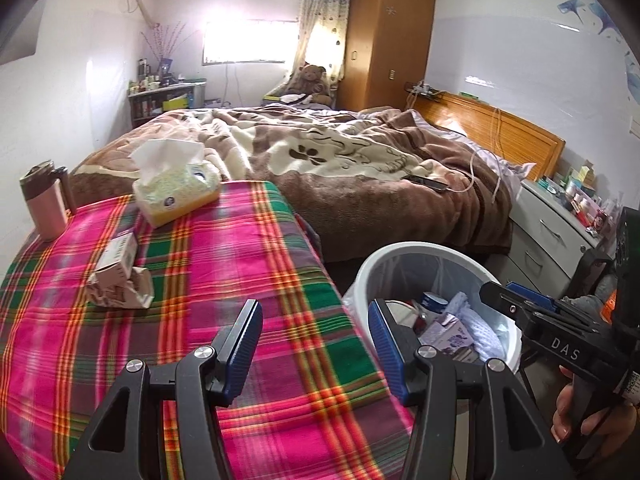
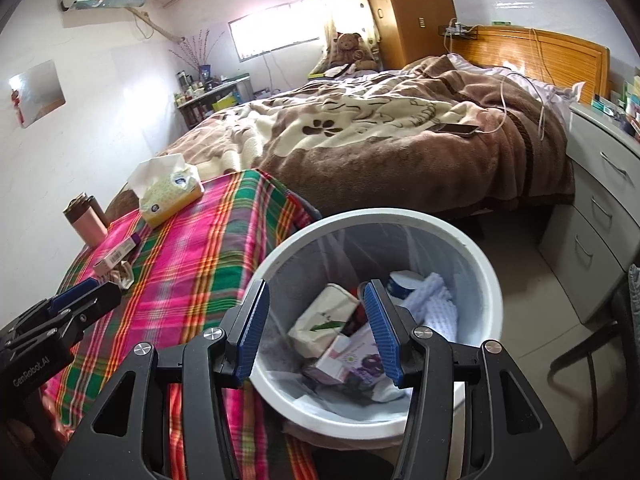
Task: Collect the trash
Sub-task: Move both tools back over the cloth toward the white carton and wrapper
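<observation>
Crumpled box: a torn, flattened carton (image 1: pixel 120 288) lying on the plaid tablecloth (image 1: pixel 240 264), near the table's left side; printed pale paper, one end ripped open.
Small carton: an intact pale box (image 1: pixel 119 254) touching the crumpled one on its far side; in the right wrist view its barcode face shows (image 2: pixel 116 257).
Trash bin: a white round bin (image 2: pixel 486 276) with a clear liner, on the floor just beside the table's right edge; inside lie cartons, a purple-printed box (image 2: pixel 362 362) and white cloth.
Left gripper: (image 1: pixel 314 344) jaws apart, holding nothing, above the tablecloth's near right part, with the bin rim behind its right finger.
Right gripper: (image 2: pixel 316 334) jaws apart, empty, over the bin's mouth.
Around: tissue box (image 1: pixel 176 196) at the table's far end; pink flask (image 1: pixel 44 206) at the far left corner.
Beyond: bed with brown blanket (image 1: pixel 340 152), phone (image 1: pixel 426 182) on it; white drawers (image 1: pixel 560 236) right of the bin.
</observation>
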`<state>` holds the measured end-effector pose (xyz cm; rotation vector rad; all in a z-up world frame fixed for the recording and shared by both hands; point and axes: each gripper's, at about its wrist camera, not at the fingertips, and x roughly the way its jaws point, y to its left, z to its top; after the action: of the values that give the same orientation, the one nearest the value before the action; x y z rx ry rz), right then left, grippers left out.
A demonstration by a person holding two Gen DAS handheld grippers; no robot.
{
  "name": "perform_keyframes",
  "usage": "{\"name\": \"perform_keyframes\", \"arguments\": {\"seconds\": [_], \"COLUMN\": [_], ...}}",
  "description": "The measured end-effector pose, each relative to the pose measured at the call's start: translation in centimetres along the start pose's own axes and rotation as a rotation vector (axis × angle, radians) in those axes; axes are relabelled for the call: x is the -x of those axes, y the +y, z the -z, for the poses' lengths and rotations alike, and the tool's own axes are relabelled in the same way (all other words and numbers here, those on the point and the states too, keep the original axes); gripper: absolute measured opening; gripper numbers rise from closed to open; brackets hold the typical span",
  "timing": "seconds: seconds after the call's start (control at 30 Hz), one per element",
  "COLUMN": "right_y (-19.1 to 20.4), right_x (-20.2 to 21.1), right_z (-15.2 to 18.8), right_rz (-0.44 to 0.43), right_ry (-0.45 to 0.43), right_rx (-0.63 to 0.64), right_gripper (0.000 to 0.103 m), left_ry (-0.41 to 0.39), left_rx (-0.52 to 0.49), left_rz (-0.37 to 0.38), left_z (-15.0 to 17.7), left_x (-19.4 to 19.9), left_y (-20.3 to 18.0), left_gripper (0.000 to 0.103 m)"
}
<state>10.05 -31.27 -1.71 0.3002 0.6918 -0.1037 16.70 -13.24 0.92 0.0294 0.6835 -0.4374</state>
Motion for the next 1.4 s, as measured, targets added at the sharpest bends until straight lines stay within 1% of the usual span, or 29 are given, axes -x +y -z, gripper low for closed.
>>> {"name": "perform_keyframes", "arguments": {"seconds": [0.13, 0.23, 0.3, 0.33, 0.37, 0.47, 0.67, 0.9, 1.07, 1.17, 1.3, 1.4], "right_y": [1.6, 2.7, 3.6, 3.9, 4.3, 5.5, 8.0, 10.6, 11.9, 12.7, 13.7, 14.5], "right_x": [-0.5, -0.7, -1.0, -1.1, -1.2, -1.5, -2.6, -4.3, -5.5, -6.5, -7.8, -8.6], "right_z": [0.0, 0.0, 0.0, 0.0, 0.0, 0.1, -0.1, 0.0, -0.2, -0.4, -0.5, -0.5], "right_rz": [-0.03, -0.046, -0.057, -0.063, -0.07, -0.083, -0.111, -0.146, -0.15, -0.148, -0.157, -0.161], "right_ry": [-0.005, -0.01, -0.011, -0.012, -0.011, -0.01, 0.002, 0.03, 0.049, 0.061, 0.079, 0.092], "right_rx": [0.02, 0.039, 0.053, 0.058, 0.064, 0.08, 0.123, 0.165, 0.186, 0.202, 0.21, 0.226], "right_gripper": [0.051, 0.052, 0.06, 0.067, 0.068, 0.068, 0.068, 0.068, 0.068, 0.068, 0.068, 0.068], "left_ry": [-0.006, -0.005, -0.007, -0.008, -0.01, -0.013, -0.02, -0.012, 0.013, 0.018, 0.062, 0.093], "left_rx": [0.027, 0.04, 0.046, 0.048, 0.052, 0.063, 0.103, 0.138, 0.176, 0.173, 0.186, 0.178], "left_rz": [-0.022, -0.052, -0.071, -0.077, -0.085, -0.107, -0.159, -0.2, -0.193, -0.21, -0.202, -0.205], "left_z": [0.0, 0.0, -0.1, -0.2, -0.2, -0.3, -0.9, -1.3, -1.9, -2.4, -2.9, -3.3], "left_x": [0.4, 0.6, 0.8, 0.8, 0.9, 1.2, 1.6, 1.3, -0.1, -1.1, -3.4, -5.1], "left_y": [2.1, 3.7, 4.6, 4.9, 5.4, 7.0, 11.0, 14.6, 16.7, 17.4, 18.4, 18.8], "left_gripper": [0.055, 0.055, 0.055, 0.055, 0.055, 0.058, 0.058, 0.059, 0.059, 0.059, 0.059, 0.059]}}
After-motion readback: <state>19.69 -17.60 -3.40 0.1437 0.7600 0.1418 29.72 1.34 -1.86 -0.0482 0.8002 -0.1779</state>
